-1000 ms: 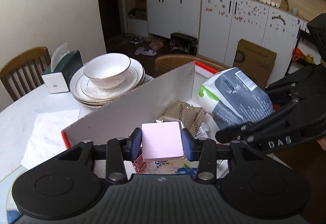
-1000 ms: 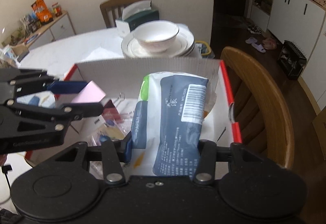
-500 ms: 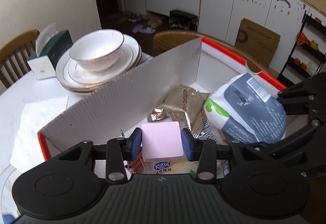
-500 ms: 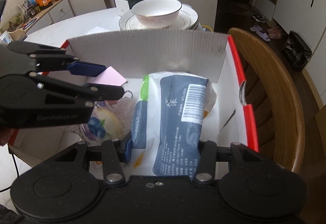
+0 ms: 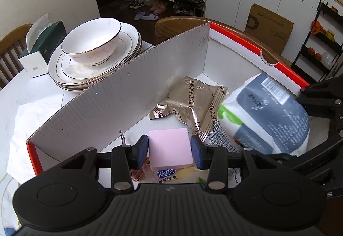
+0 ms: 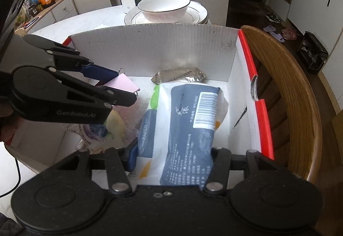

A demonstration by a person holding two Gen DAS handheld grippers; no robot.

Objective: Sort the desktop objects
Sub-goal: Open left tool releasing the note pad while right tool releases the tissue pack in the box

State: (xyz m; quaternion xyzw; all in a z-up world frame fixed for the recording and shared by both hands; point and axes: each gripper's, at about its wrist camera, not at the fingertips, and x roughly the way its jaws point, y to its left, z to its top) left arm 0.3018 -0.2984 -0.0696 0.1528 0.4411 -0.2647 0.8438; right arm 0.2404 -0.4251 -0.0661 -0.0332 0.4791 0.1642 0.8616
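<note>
The left gripper (image 5: 169,151) is clamping one pink square sticky-note pad (image 5: 170,149) over the red-edged white cardboard box (image 5: 120,94). Beside it, the right gripper (image 6: 171,156) has just been widening its jaws around one blue-and-white tissue pack (image 6: 184,122), with two gold foil packets (image 5: 188,103) lying ahead.

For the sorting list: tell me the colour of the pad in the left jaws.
Pale pink sticky-note pad; clearest in the left wrist view.

At the frame's centre a tissue pack (image 6: 182,126) lies in the box (image 6: 246,60), the right gripper (image 6: 173,156) having just loosened around it. From the left, the left gripper (image 6: 126,88) holds a pink pad (image 6: 122,84).
</note>
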